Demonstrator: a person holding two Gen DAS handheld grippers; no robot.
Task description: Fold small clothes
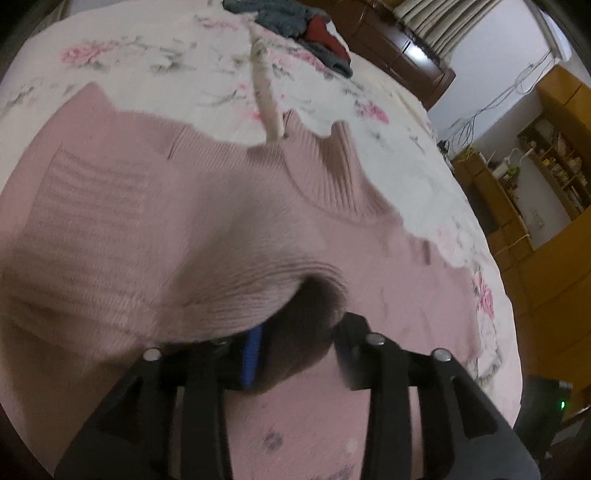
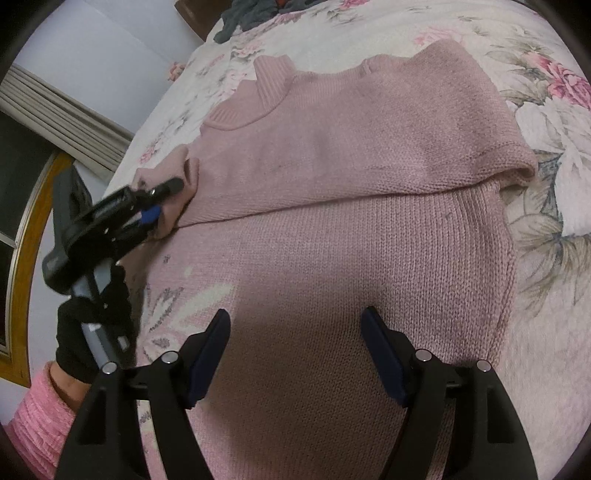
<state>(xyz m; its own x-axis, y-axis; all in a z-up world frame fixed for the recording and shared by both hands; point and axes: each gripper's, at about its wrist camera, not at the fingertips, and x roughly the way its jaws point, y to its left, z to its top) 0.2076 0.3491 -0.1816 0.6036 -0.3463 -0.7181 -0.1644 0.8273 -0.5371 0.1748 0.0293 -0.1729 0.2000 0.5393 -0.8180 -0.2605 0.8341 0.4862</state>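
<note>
A pink knit sweater (image 2: 332, 155) lies on the floral bed sheet (image 2: 554, 110), its collar (image 2: 258, 92) toward the far side. One layer lies over the body along a straight edge running across it. My left gripper (image 2: 166, 201) comes in from the left and is shut on a bunched fold at the sweater's left edge. In the left wrist view that fold (image 1: 258, 288) humps up over the left gripper (image 1: 295, 332), hiding one finger. My right gripper (image 2: 295, 317) hovers open over the sweater's lower body, nothing between its fingers.
A pile of dark grey and red clothes (image 1: 295, 22) sits at the far end of the bed. A pale strip (image 1: 266, 92) lies on the sheet beyond the collar. A gloved hand (image 2: 92, 325) with a pink sleeve holds the left gripper. Wooden shelves (image 1: 554, 166) stand beside the bed.
</note>
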